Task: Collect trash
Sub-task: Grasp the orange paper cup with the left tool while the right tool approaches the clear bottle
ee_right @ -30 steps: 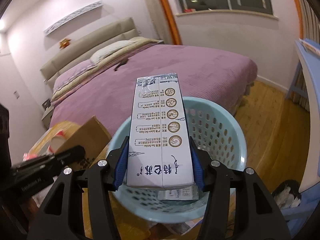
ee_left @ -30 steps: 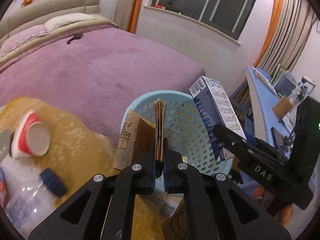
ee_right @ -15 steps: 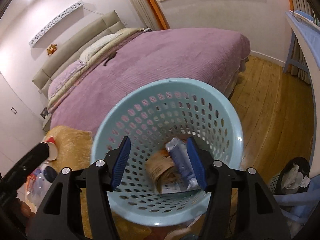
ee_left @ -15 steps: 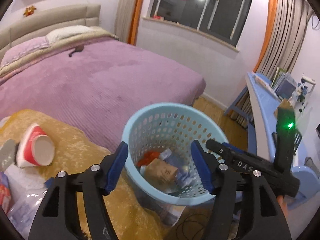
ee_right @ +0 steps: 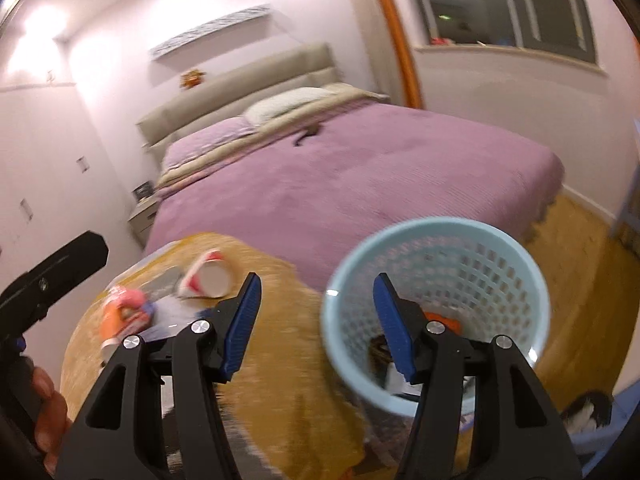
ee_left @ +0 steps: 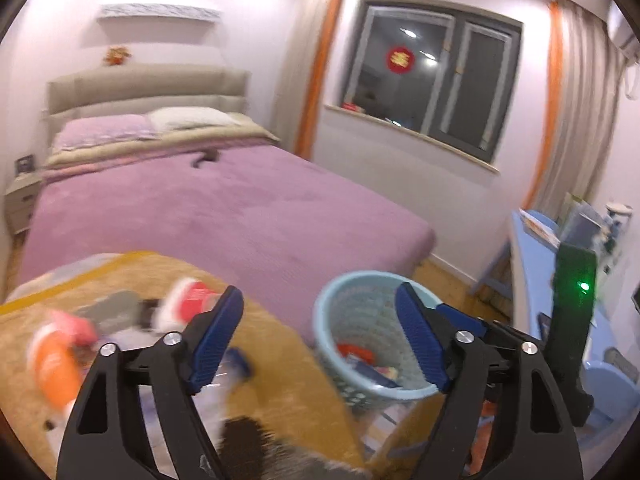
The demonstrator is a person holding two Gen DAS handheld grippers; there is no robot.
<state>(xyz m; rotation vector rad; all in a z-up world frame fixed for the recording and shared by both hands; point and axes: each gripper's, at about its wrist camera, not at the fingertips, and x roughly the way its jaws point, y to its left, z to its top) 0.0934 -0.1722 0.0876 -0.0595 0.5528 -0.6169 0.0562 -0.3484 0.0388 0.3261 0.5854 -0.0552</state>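
Note:
A light blue perforated basket [ee_left: 332,312] [ee_right: 516,264] stands on the floor by a yellow-covered table [ee_left: 280,360] [ee_right: 288,360] and holds trash, with a red scrap [ee_left: 352,350]. My left gripper [ee_left: 320,332] is open and empty, pulled back above the table edge. My right gripper [ee_right: 316,320] is open and empty, left of the basket. On the table lie a red-and-white paper cup [ee_left: 188,300] [ee_right: 212,276], an orange-capped item [ee_left: 52,364] [ee_right: 116,316] and a blue-capped plastic bottle [ee_left: 236,360], all blurred.
A purple bed [ee_left: 200,208] [ee_right: 360,176] fills the space behind the table and basket. A blue desk [ee_left: 532,248] with books stands at right. Wooden floor [ee_right: 568,240] shows right of the basket.
Both grippers opened and dropped the brown cardboard and the milk carton into the basket. Both have since pulled back and swung left toward the table; the view is motion-blurred.

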